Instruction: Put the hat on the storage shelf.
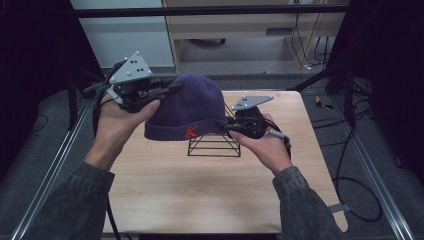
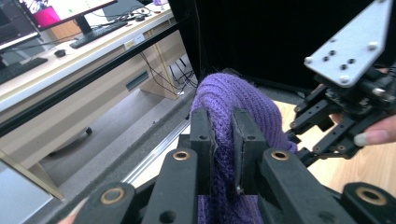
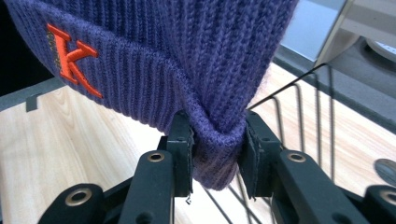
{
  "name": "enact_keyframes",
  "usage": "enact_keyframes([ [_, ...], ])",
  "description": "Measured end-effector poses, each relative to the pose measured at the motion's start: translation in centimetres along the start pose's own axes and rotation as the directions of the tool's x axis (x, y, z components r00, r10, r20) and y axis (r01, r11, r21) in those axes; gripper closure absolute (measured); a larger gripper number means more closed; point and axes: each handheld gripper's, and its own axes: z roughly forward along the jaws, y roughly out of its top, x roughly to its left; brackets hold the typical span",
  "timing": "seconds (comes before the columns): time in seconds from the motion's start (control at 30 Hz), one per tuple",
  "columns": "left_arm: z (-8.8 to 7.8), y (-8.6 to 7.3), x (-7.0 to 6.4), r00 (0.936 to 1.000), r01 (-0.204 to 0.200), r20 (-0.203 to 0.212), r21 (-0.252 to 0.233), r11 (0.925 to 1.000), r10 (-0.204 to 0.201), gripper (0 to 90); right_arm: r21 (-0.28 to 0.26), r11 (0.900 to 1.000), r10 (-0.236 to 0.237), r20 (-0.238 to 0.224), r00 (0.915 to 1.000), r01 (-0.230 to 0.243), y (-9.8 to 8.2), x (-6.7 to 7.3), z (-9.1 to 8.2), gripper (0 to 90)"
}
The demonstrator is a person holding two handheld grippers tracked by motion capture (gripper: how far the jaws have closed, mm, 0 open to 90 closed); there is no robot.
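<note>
Above table [image 1: 165, 190], both grippers' jaws pinch purple beanie [image 1: 192, 107].

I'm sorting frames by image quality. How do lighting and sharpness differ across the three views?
High view: dim, the surroundings nearly black, the purple beanie and wire stand soft but readable. Left gripper view: brighter, the knit between the left tool sharp, the monitor behind washed out. Right gripper view: evenly lit, ribbing and the orange K crisp around the right tool.
</note>
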Motion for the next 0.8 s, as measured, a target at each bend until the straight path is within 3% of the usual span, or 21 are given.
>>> enact_keyframes([
  [0.07, 0.9, 0.1, 0.8, 0.9997, 0.022, -0.01, -0.01, 0.9997, -0.022, 79.9, -0.003, 1.0, -0.002, 0.02, 0.9998, 0.002, 0.4, -0.8, -0.4, 68.1],
  [0.33, 3.3, 0.6, 2.1, 0.9992, 0.038, -0.006, -0.023, 0.999, -0.038, 79.9, 0.005, 1.0, 0.004, 0.065, 0.9979, -0.004, 1.2, -3.2, -0.5, 69.7],
  [0.53, 5.7, 0.3, 3.2, 0.9987, 0.049, -0.009, -0.002, 0.9988, -0.049, 79.9, 0.023, 1.0, 0.012, 0.097, 0.9952, -0.015, 1.0, -4.1, 0.1, 69.7],
  [0.8, 7.7, -0.3, 3.8, 0.9979, 0.062, -0.017, 0.0, 0.9981, -0.062, 79.9, 0.023, 0.999, 0.019, 0.154, 0.9879, -0.023, 0.6, -5.6, 0.0, 69.4],
])
